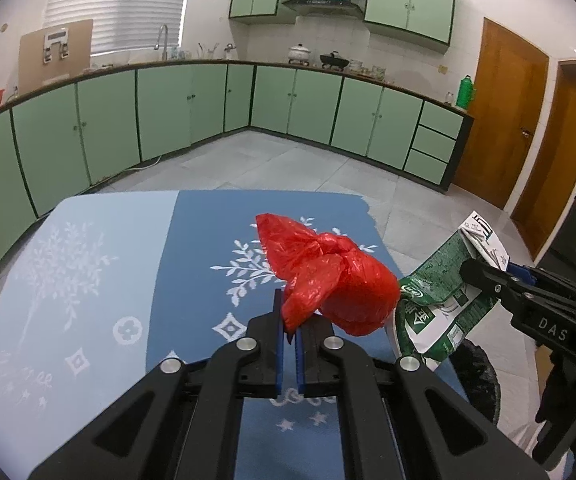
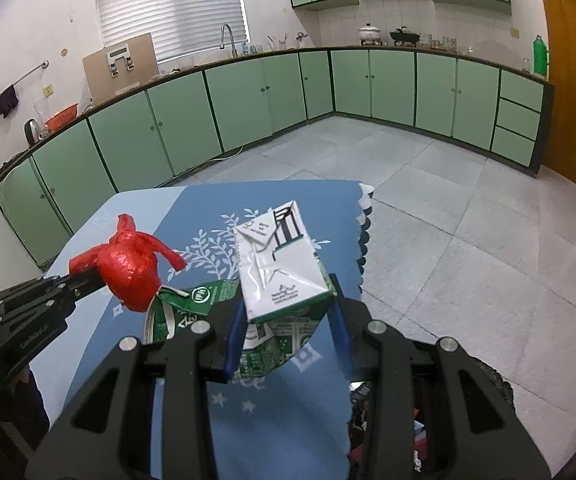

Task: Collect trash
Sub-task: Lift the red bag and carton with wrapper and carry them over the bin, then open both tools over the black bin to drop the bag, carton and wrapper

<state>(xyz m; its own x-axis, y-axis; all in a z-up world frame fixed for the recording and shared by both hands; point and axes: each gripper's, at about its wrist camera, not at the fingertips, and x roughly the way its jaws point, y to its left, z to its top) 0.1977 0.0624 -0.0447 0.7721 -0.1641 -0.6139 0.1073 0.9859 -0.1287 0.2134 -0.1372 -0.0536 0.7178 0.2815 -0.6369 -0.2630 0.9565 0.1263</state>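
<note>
Left gripper (image 1: 291,334) pinched the red bag (image 1: 327,276) mid-frame, right gripper (image 2: 289,312) clamped the carton (image 2: 278,268), both carried above the table (image 1: 88,280); next, probably the bin (image 2: 483,384), lower right.

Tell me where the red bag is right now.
The red bag hangs pinched in the left gripper above the blue tablecloth, just left of the carton held by the right gripper.

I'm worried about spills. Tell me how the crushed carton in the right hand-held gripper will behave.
The carton looks dented and creased, so it probably yields and could slip under the right hand-held gripper. Its torn flap hangs loose, likely floppy. It seems light, probably near empty.
</note>
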